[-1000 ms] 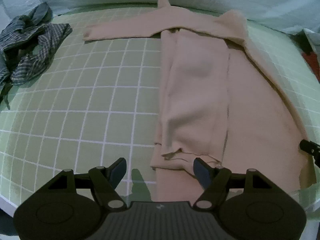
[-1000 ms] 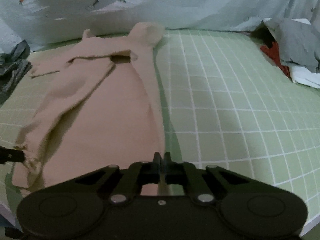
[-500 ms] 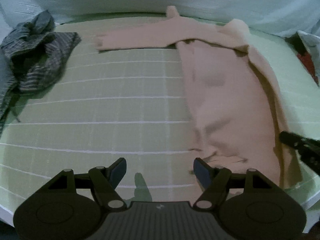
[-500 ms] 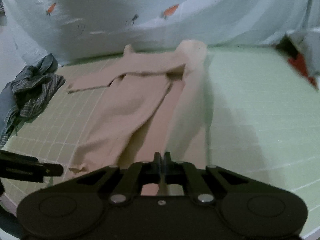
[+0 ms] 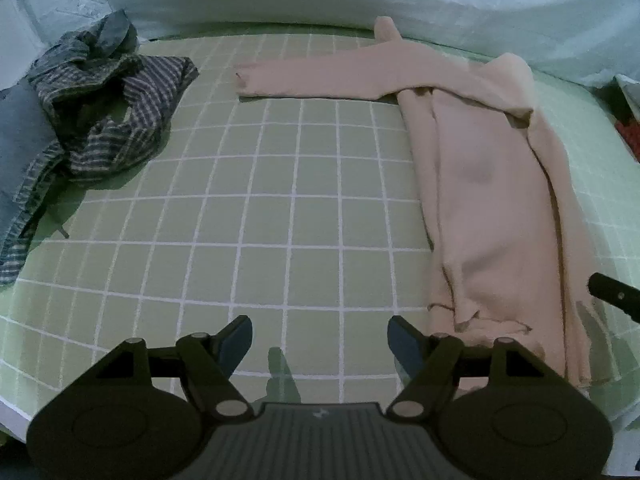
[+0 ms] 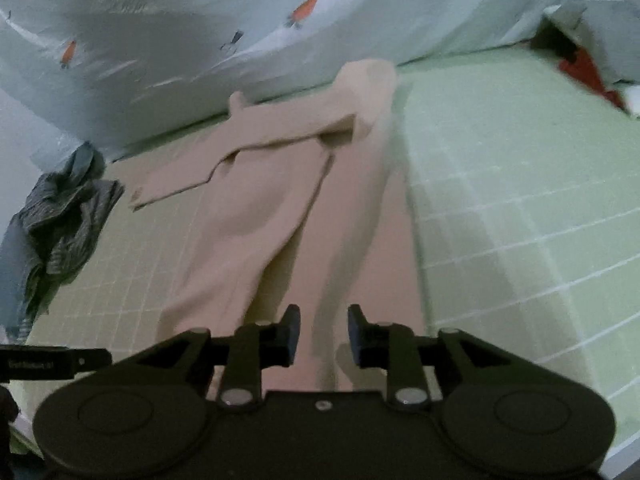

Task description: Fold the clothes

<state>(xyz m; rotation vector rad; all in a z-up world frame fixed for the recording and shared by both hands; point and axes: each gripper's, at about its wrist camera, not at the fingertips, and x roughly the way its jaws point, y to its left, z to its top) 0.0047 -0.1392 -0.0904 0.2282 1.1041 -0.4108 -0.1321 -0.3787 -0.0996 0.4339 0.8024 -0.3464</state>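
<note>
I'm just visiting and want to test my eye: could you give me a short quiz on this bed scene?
1. True or false: both tongs, left and right, are open.
2. The pink garment's sleeve stretches toward: A) the plaid shirt B) the red cloth.
3. What pattern marks the green sheet?

Key: 1 true; 2 A; 3 a white grid.
</note>
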